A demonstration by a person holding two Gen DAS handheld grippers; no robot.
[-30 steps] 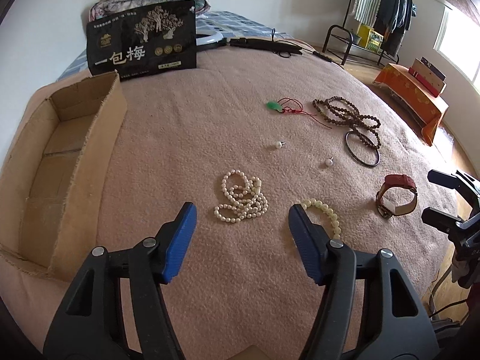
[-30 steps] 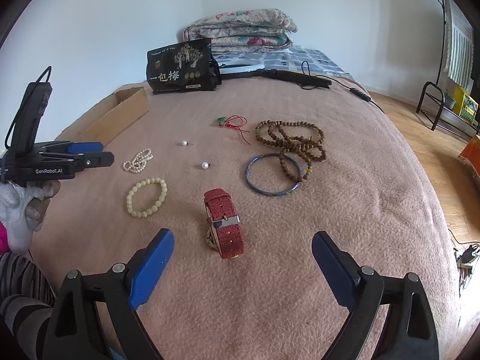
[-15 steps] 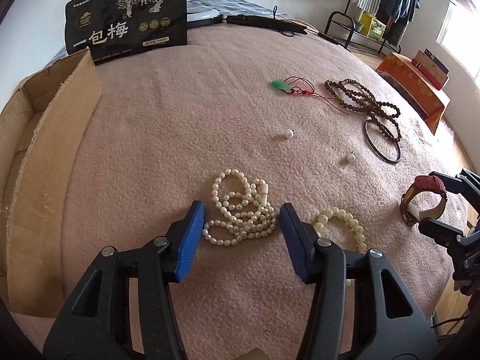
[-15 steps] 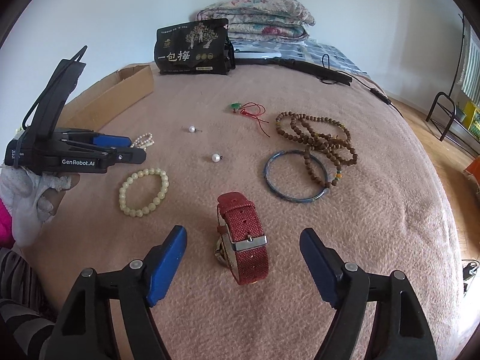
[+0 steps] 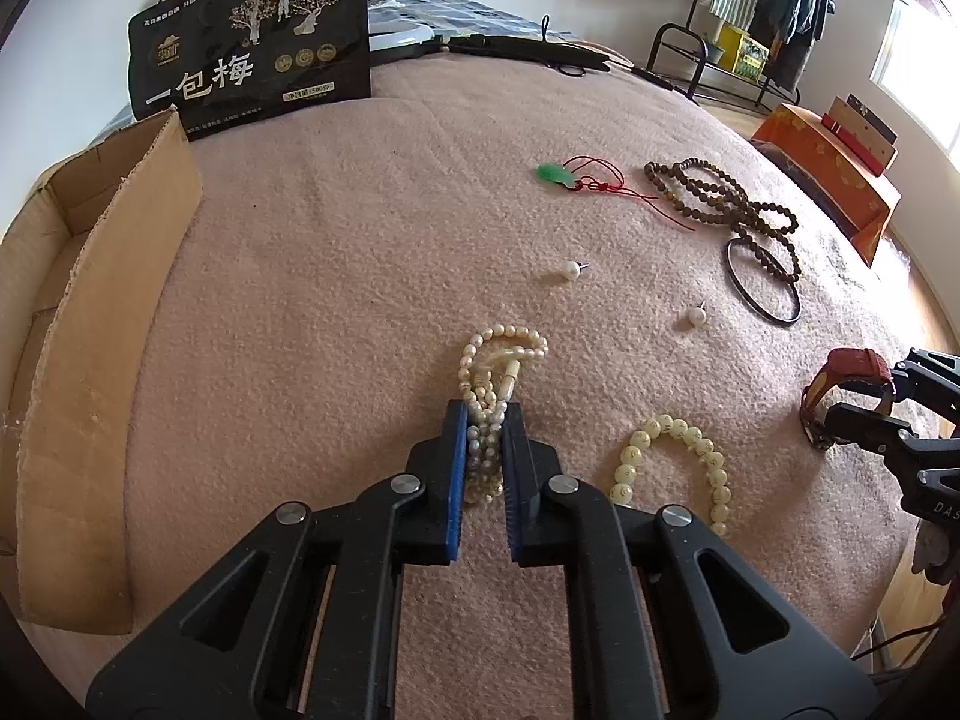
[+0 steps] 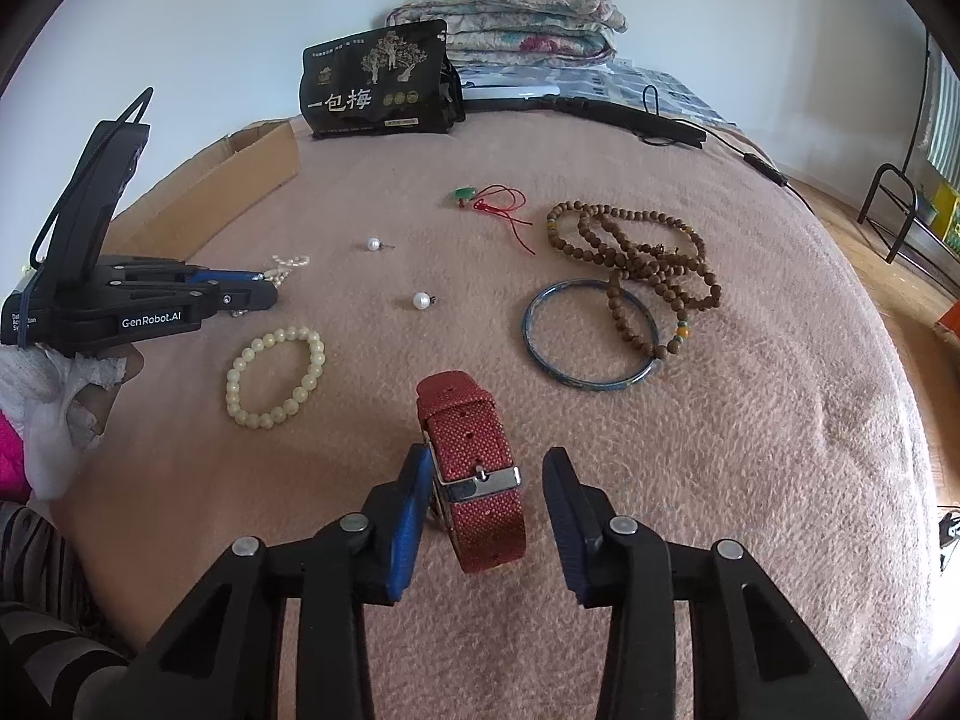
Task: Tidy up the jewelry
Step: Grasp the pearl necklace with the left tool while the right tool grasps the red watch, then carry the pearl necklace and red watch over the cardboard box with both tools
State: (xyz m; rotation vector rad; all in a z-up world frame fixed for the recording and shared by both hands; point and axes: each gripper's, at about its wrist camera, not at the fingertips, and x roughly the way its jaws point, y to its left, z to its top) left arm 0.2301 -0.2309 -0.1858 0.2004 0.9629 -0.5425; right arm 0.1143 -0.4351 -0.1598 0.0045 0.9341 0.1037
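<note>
My left gripper [image 5: 485, 420] is shut on the white pearl necklace [image 5: 501, 354], which still lies on the pink blanket [image 5: 360, 252]; it also shows in the right wrist view [image 6: 252, 294]. My right gripper [image 6: 487, 480] is open, its fingers on either side of the red watch [image 6: 474, 468], left pad touching the watch. The cream bead bracelet [image 6: 273, 375], two pearl studs [image 6: 373, 244] [image 6: 422, 300], green pendant on a red cord [image 6: 468, 196], brown bead strand [image 6: 636, 252] and dark bangle [image 6: 591, 339] lie on the blanket.
An open cardboard box [image 5: 78, 324] stands at the left edge of the blanket. A black snack bag [image 5: 252, 78] stands at the back, with folded quilts [image 6: 510, 12] and a cable [image 6: 648, 120] behind. A clothes rack [image 5: 750, 18] stands far right.
My left gripper moved onto the pearl necklace and closed on it. My right gripper moved forward around the red watch and narrowed its opening.
</note>
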